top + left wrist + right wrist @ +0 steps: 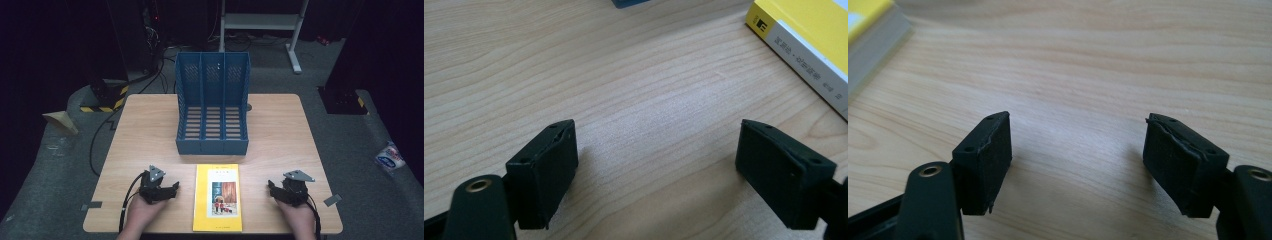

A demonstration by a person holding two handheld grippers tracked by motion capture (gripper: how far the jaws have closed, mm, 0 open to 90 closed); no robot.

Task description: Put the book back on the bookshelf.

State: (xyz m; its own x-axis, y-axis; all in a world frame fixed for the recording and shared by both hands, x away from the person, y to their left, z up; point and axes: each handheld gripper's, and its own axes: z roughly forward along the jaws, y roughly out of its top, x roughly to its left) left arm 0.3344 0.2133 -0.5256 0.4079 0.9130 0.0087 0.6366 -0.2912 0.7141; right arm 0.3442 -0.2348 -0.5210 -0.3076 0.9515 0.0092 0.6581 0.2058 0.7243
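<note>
Between the two grippers, at the near edge of the table (150,115), lies the yellow book (218,198), flat, cover up, its long axis running 12 to 6 o'clock in the high view, pointing at the blue file rack (212,107), which stands just beyond it at 12.

The left gripper (176,186) rests at the book's 9 o'clock, jaws spread wide over bare wood with nothing between them; in the left gripper view the book (804,45) shows its spine up at 1 o'clock.

The right gripper (270,186) sits at the book's 3 o'clock, equally wide and empty, and in the right gripper view the book's page edge (873,37) lies off at 10 o'clock.

Each gripper faces inward toward a long side, apart from it. Judging from the high view, the left one looks slightly nearer, so either hand could reach a long edge first.
</note>
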